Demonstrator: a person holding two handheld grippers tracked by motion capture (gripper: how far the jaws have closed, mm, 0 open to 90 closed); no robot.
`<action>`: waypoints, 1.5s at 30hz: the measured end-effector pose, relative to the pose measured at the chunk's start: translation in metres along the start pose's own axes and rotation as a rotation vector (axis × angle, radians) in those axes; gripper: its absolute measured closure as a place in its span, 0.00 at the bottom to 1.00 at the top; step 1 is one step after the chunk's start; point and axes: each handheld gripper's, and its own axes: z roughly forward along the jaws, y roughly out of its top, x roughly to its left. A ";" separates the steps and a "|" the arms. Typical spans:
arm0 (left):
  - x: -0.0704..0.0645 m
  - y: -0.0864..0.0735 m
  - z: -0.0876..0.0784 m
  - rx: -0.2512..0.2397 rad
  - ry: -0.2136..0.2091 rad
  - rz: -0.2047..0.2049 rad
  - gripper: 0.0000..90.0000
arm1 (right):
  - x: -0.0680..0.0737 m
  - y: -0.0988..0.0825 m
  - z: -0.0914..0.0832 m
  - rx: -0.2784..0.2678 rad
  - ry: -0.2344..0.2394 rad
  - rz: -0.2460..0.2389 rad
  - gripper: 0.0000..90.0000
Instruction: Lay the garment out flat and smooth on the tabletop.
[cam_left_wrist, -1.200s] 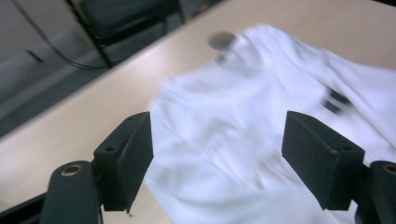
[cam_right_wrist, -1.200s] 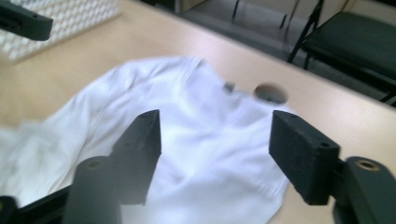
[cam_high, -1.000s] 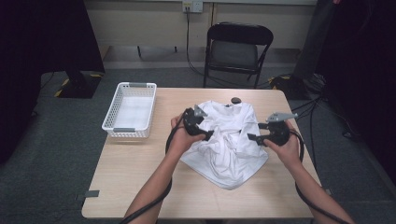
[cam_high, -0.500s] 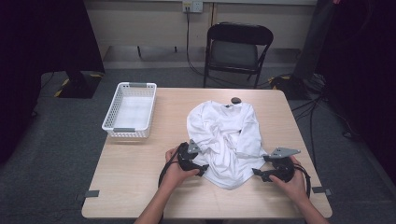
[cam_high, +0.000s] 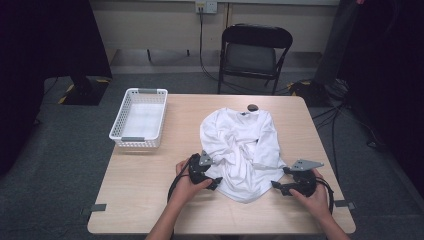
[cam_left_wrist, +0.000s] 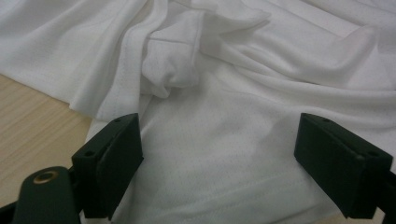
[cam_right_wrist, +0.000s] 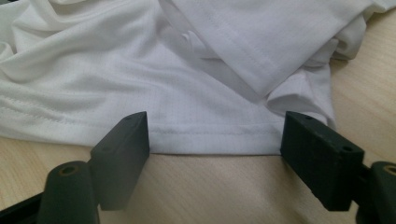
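Shirt (cam_high: 242, 150) hem lies between both grippers' spread fingers (cam_right_wrist: 122, 158), ungripped.

High view: above my side, facing forward and down over the table (cam_high: 150, 200). My gripper views: low, close, each along its jaws; both share the white shirt (cam_left_wrist: 224, 154) hem.

A lab-like recording room: dark curtains (cam_high: 45, 50), folding chair (cam_high: 252, 52), floor cables (cam_high: 345, 107), taped table (cam_high: 145, 185).

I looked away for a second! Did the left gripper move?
Yes. The left gripper came back toward the person, away from the white basket, from the shirt's middle to its near hem.
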 end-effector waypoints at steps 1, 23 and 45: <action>0.000 0.000 0.000 0.000 0.000 0.000 0.16 | 0.000 0.002 -0.001 0.003 0.000 -0.002 0.29; 0.000 0.000 0.000 0.000 -0.001 -0.002 0.16 | -0.015 0.029 0.015 -0.002 -0.087 0.101 0.69; 0.000 0.000 0.000 0.000 0.000 -0.002 0.16 | -0.023 0.026 0.016 -0.007 -0.085 0.157 1.00</action>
